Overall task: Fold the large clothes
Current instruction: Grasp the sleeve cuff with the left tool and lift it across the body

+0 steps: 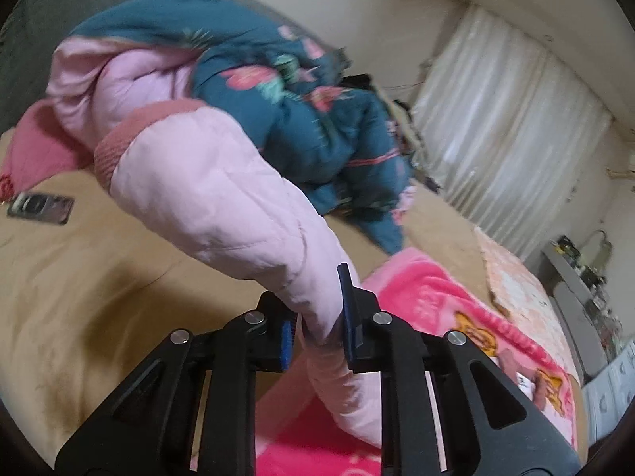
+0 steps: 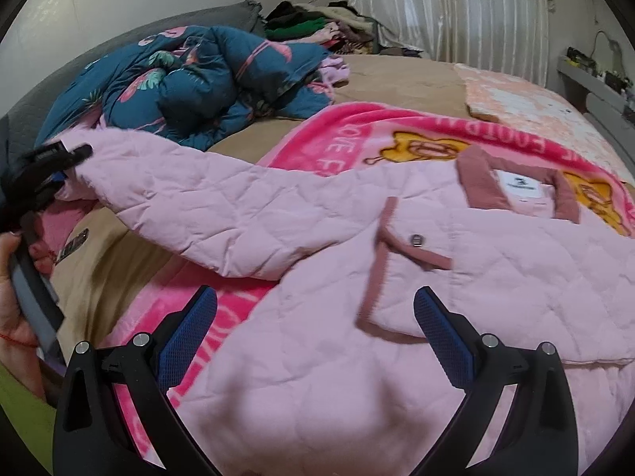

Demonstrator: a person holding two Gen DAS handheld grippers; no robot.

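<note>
1 teal quilt (image 2: 190, 79) upper left, 1 phone (image 1: 41, 207) on bed (image 1: 99, 277). Left gripper (image 1: 317, 317) fingers pinch pink jacket (image 2: 397, 297) sleeve; right gripper (image 2: 315, 333) fingers wide apart, holding nothing.

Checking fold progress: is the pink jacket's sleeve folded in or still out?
Out. The left gripper holds the sleeve stretched away from the jacket body, off the bed.

One pink quilted jacket (image 2: 357, 246), one hot-pink cartoon blanket (image 2: 341, 146), one teal flamingo-print duvet (image 2: 190, 91) and one phone (image 1: 41, 207) lie on a single tan bed (image 2: 397, 79). Two grippers, left (image 1: 317, 317) and right (image 2: 315, 337), and one heap of clothes (image 2: 317, 20) by the curtain.
</note>
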